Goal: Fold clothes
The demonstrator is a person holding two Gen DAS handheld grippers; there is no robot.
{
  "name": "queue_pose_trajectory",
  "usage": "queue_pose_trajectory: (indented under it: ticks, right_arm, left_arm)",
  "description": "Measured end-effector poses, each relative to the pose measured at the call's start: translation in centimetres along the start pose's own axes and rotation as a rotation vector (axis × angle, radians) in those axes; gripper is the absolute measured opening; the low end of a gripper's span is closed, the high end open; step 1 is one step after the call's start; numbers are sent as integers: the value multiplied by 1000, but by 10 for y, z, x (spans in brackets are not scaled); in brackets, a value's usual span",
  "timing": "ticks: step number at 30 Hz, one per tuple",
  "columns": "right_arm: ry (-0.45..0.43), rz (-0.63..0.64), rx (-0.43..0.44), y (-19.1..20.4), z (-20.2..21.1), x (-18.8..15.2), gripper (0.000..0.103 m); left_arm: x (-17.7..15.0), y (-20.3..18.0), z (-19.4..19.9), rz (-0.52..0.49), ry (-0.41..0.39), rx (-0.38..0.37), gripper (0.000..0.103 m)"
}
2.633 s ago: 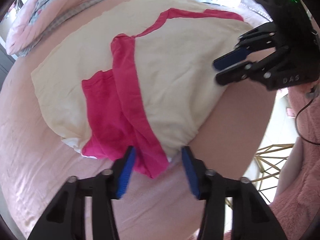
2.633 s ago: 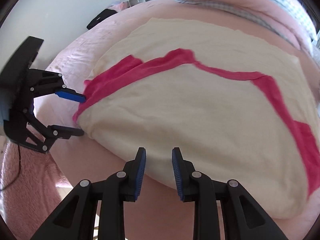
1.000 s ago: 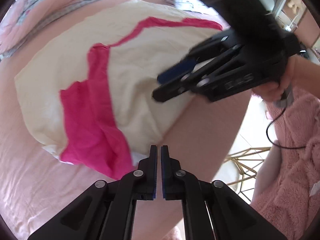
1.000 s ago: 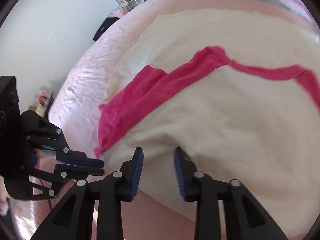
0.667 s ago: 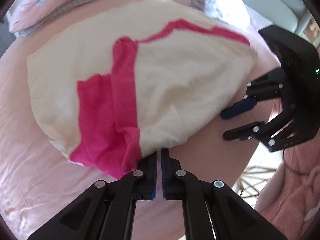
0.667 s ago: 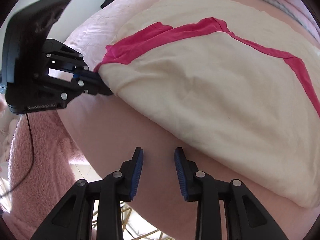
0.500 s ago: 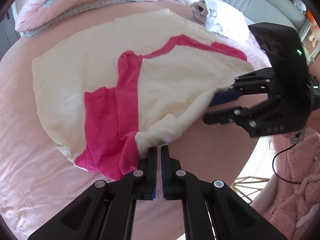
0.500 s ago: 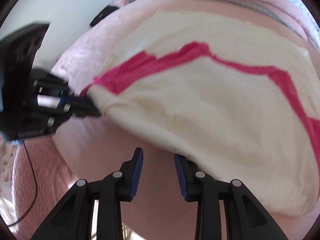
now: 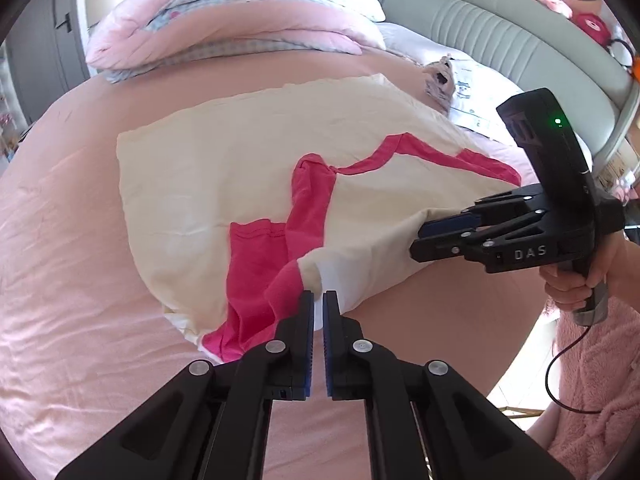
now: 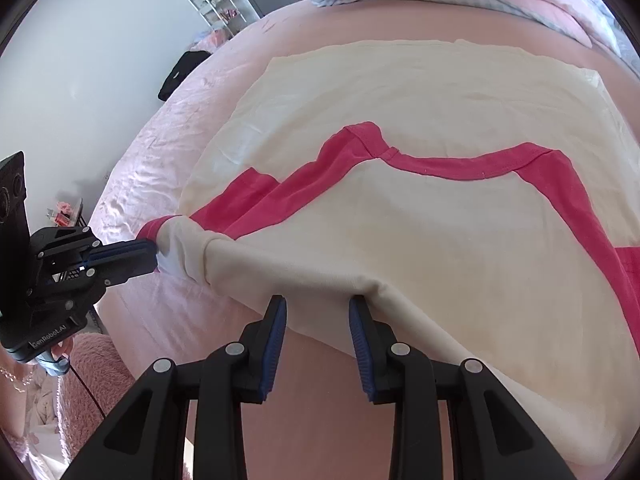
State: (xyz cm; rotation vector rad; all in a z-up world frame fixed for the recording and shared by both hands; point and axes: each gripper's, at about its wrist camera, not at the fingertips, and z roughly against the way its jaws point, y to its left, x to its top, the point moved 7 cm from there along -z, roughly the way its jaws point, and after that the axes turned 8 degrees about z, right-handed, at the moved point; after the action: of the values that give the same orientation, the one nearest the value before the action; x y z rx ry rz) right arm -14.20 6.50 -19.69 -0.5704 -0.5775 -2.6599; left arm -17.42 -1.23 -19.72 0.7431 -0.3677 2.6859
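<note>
A cream shirt with pink sleeves and neck trim (image 9: 224, 184) lies spread on the pink bed (image 9: 60, 300). My left gripper (image 9: 316, 308) is shut on the shirt's near corner, where pink sleeve meets cream cloth, and holds it a little off the bed. In the right wrist view the same gripper (image 10: 154, 256) pinches that bunched corner at the far left. My right gripper (image 10: 316, 312) stands open at the shirt's near hem (image 10: 320, 300), which sags between its fingers and puckers at the right fingertip. From the left wrist it shows as the black gripper (image 9: 418, 236) on the raised hem.
A folded pink quilt (image 9: 224, 20) lies at the far side of the bed. A grey padded headboard (image 9: 500, 36) and small white items (image 9: 468, 92) are at the back right. The bed's edge and a fluffy pink rug (image 9: 592, 380) are nearby. A black thing (image 10: 180, 72) rests far left.
My left gripper went from open to shut on the shirt's corner and lifted it. The right gripper swung in to the near hem, which now rises taut between the two grippers.
</note>
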Motion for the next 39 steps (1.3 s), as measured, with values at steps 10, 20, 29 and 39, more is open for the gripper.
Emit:
queue_pose_trajectory:
  ticks: [10, 20, 29, 39]
  right_arm:
    - [12, -41, 22, -4, -5, 7, 32]
    - [20, -43, 15, 13, 16, 3, 32]
    - [-82, -14, -10, 40, 17, 26, 38]
    - [85, 166, -104, 27, -34, -17, 34]
  left_arm:
    - [-3, 20, 6, 53, -22, 76, 64]
    - [3, 14, -15, 8, -40, 106, 10]
    - [-18, 12, 6, -60, -17, 104, 7]
    - [-38, 27, -6, -92, 89, 106, 4]
